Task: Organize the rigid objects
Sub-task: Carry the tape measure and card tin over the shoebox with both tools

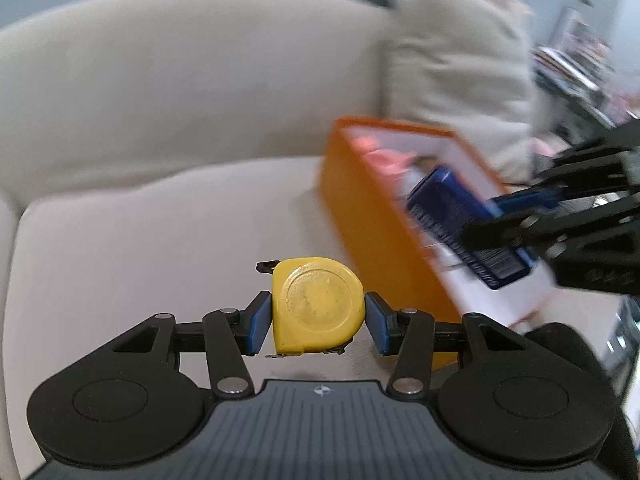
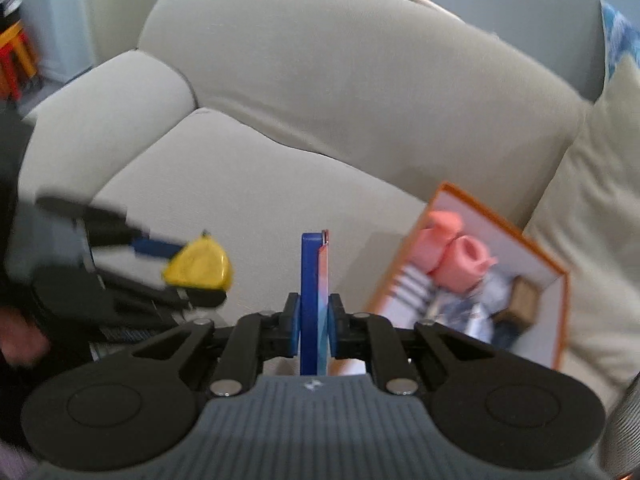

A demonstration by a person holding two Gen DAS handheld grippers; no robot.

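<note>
Box (image 2: 558,280) on sofa (image 2: 280,184) — cushion (image 2: 592,208) behind.

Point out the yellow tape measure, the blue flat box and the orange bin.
yellow tape measure (image 1: 318,304), left wrist view, on its round face.
blue flat box (image 2: 311,300), right wrist view, on its narrow blue edge.
orange bin (image 1: 360,208), left wrist view, on its outer side wall.

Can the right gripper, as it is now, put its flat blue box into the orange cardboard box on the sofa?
Probably yes: the orange cardboard box lies open-topped, and nothing blocks the right gripper holding the flat blue box.
</note>
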